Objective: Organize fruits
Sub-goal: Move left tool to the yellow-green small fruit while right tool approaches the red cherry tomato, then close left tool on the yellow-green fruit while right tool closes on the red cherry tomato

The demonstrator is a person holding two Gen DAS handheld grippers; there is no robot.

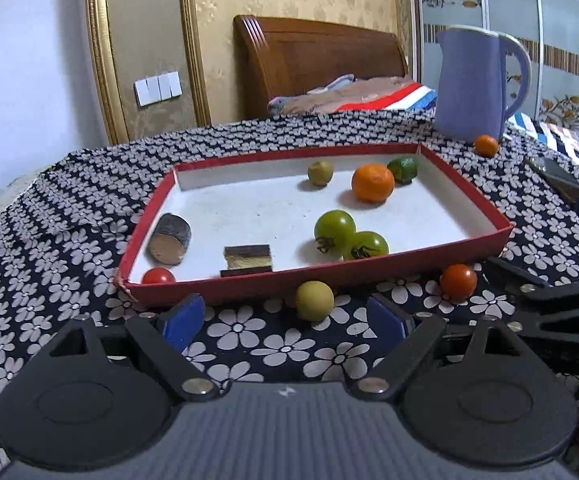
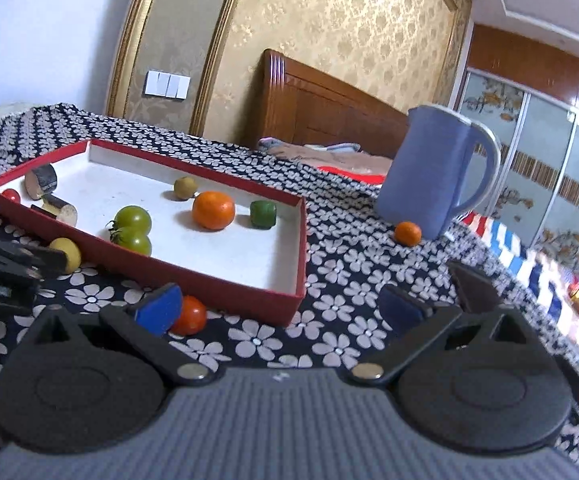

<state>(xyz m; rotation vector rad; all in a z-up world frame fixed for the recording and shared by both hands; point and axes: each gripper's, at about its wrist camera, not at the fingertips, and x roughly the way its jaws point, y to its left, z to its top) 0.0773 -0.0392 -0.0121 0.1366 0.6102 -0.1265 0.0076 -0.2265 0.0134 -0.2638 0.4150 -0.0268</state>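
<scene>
Left wrist: my left tongs (image 1: 285,320) gape wide before a yellow fruit (image 1: 314,301); right tongs (image 2: 279,312) wide, beside 1 red tomato (image 2: 191,315).

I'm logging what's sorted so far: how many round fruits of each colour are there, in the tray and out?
Green: 3, all in the tray
Orange: 2, one in, one out
Red: 2, one in, one out
Yellow: 2, one in, one out
Total: 9
</scene>
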